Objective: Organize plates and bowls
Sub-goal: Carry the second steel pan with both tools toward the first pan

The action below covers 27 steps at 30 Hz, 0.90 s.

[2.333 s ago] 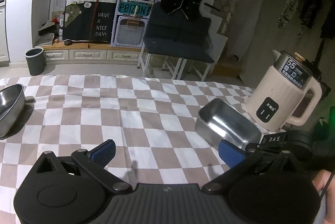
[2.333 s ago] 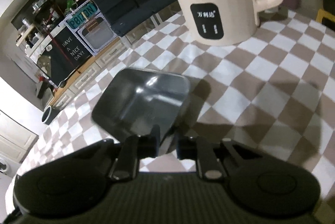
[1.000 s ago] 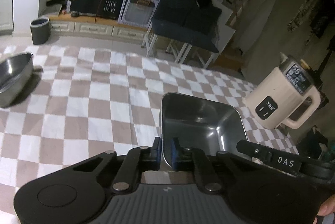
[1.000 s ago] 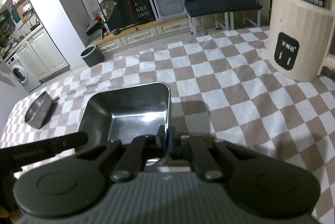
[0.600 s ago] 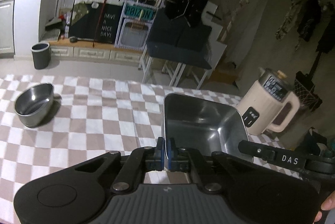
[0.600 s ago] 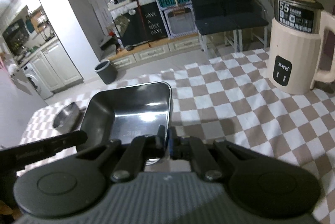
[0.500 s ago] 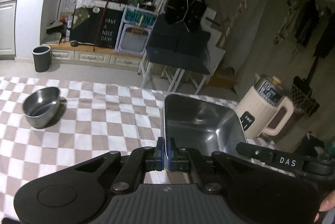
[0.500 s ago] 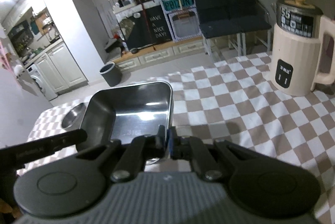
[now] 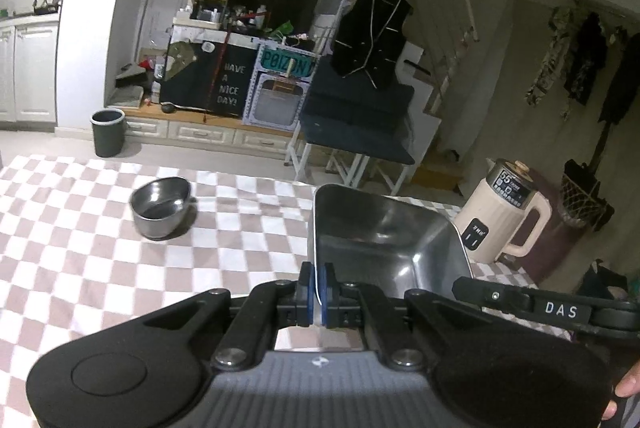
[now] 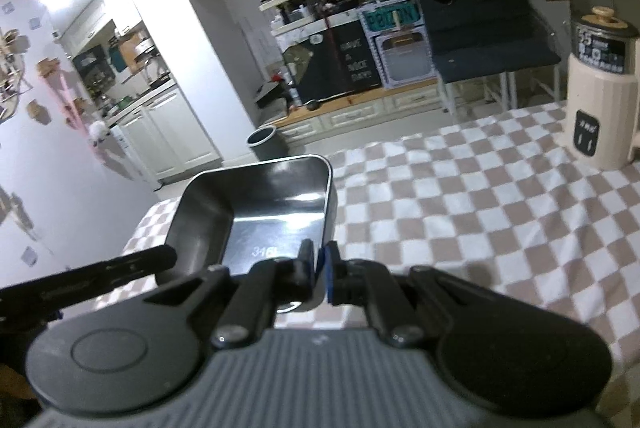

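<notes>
A square steel tray hangs in the air above the checked tablecloth. My left gripper is shut on its left rim. My right gripper is shut on the right rim of the same tray. A round steel bowl stands on the cloth to the far left of the tray. In the right wrist view the tray hides the bowl.
A cream electric kettle stands at the table's right, also in the right wrist view. Beyond the far table edge are a dark folding chair, a grey bin and low drawers.
Both grippers have carried the tray higher and leftward. The bowl has come closer to the middle of the left wrist view and the kettle has drifted right.
</notes>
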{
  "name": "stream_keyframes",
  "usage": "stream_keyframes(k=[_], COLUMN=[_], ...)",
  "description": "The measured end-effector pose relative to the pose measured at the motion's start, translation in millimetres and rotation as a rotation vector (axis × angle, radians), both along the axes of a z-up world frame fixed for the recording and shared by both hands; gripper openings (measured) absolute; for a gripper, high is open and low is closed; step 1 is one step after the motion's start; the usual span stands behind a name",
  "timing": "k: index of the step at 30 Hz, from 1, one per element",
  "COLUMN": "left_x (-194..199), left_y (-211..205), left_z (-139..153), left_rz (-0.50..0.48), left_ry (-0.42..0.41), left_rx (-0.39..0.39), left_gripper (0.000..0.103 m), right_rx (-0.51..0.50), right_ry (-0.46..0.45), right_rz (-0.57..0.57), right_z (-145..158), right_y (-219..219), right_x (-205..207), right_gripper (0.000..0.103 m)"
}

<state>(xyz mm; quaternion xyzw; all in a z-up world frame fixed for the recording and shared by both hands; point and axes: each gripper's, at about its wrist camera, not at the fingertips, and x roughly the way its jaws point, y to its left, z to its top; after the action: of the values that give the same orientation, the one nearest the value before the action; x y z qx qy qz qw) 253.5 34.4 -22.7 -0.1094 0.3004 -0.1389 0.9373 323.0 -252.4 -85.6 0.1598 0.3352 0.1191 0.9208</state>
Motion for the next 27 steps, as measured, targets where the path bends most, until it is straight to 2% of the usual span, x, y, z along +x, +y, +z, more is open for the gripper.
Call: stream_keyframes(k=[7,11,27], left_x=[-32.6,-45.8,-56.4], left_y=[28.4,45.7,94.9], left_z=[0.4,-2.3,-26.3], left_rz=[0.034,0.06,0.153], left_ry=[-0.004,0.01,0.13], left_rx=[0.052,0.077,0.149], left_gripper=[0.003,0.003,0.004], right_rx=[0.025,-0.003,-0.058], right_ry=[0.029,0.061,0.2], right_rz=[0.05,0.101,0.203], right_z=[-5.9,-12.7,-35.9], right_y=[22.8,42.3,110.1], right_x=[-10.8,-11.6,-5.6], right_gripper=[0.007,0.007,0.008])
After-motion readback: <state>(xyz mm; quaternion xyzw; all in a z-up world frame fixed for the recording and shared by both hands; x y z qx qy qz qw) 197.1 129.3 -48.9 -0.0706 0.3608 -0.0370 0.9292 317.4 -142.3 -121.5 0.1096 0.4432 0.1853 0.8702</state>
